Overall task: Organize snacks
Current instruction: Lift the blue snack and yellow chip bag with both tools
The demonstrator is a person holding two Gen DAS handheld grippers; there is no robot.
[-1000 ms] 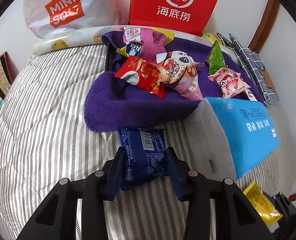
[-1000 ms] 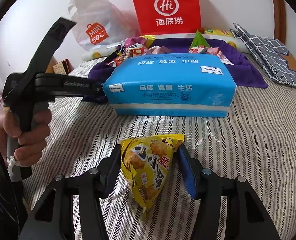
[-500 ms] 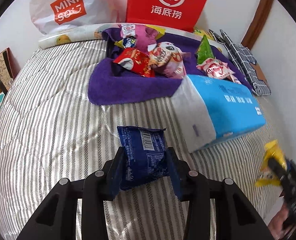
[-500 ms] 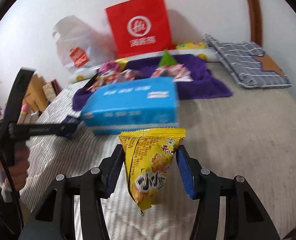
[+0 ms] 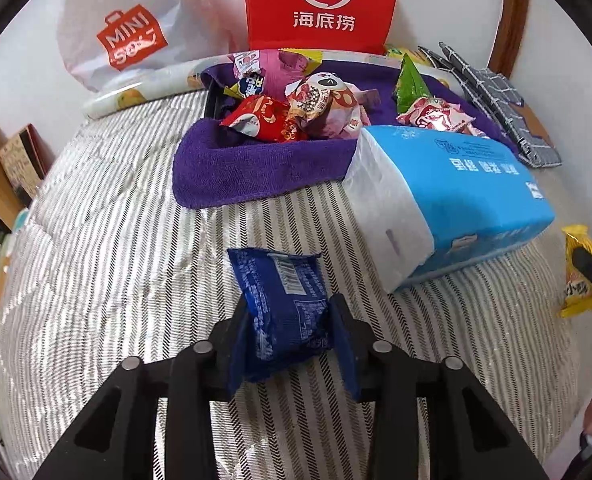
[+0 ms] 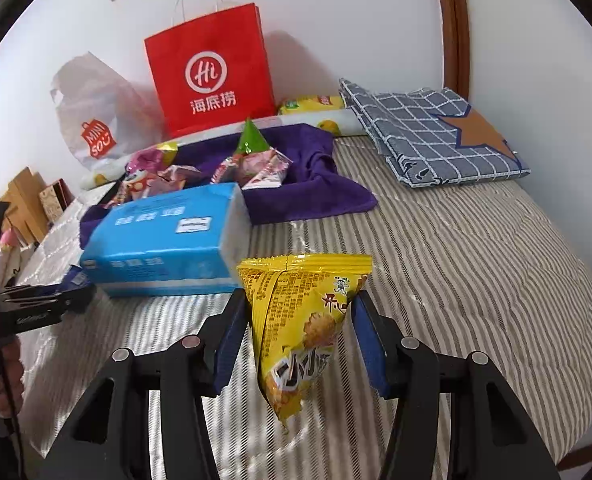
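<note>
My left gripper [image 5: 291, 312] is shut on a dark blue snack packet [image 5: 279, 280] and its jaws are still closing tighter, low over the striped bedcover [image 5: 95, 260]. Seen from the right wrist, the right gripper [image 6: 300, 304] is shut on a yellow triangular snack packet [image 6: 304, 320] held above the bed. That yellow packet [image 5: 580, 272] also shows at the right edge of the left wrist view. Several more snack packets [image 5: 296, 108] lie heaped on a purple towel [image 5: 255, 168] at the back.
A large blue tissue pack [image 5: 456, 192] lies between the two grippers, in front of the towel. A red paper bag [image 5: 320, 0] and a white plastic bag [image 5: 131, 36] stand against the wall. A folded checked cloth [image 6: 436, 132] lies back right; cardboard boxes [image 5: 15, 160] at left.
Both grippers have drawn back from the towel, each keeping its packet. The right one has swung to the right with the yellow packet, and the tissue pack now sits to its left.
</note>
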